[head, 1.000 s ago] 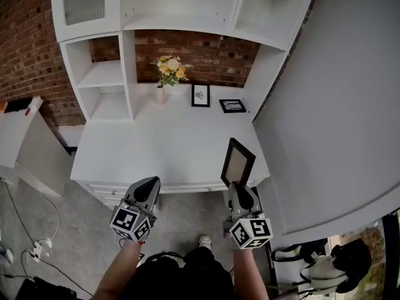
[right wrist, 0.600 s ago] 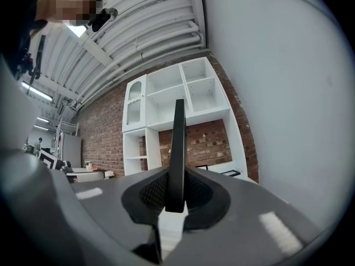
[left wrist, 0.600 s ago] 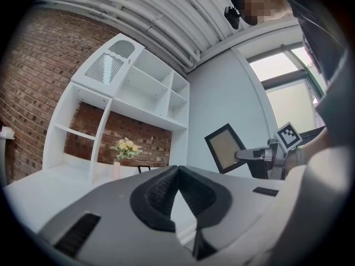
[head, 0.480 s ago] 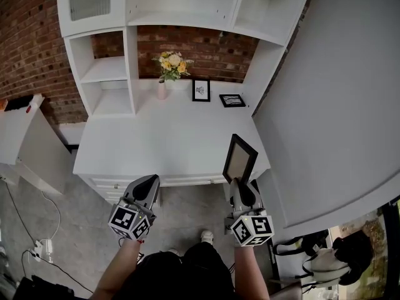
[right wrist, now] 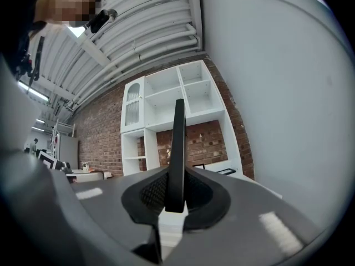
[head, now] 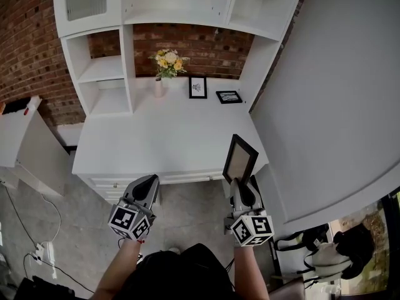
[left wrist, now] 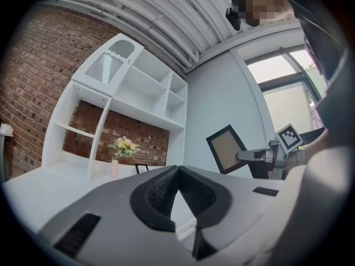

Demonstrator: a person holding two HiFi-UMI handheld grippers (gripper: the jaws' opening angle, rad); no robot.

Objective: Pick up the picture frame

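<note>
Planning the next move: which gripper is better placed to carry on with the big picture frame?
Right. The right gripper clamps the picture frame by its lower edge, raised clear of the white desk. The left gripper is empty, jaws together, apart from the frame.

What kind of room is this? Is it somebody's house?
Probably a home-style corner set up inside a big workshop. White shelves stand against a brick wall, with flowers and a small picture on the desk, but the ceiling has bare metal ribs like a warehouse.
</note>
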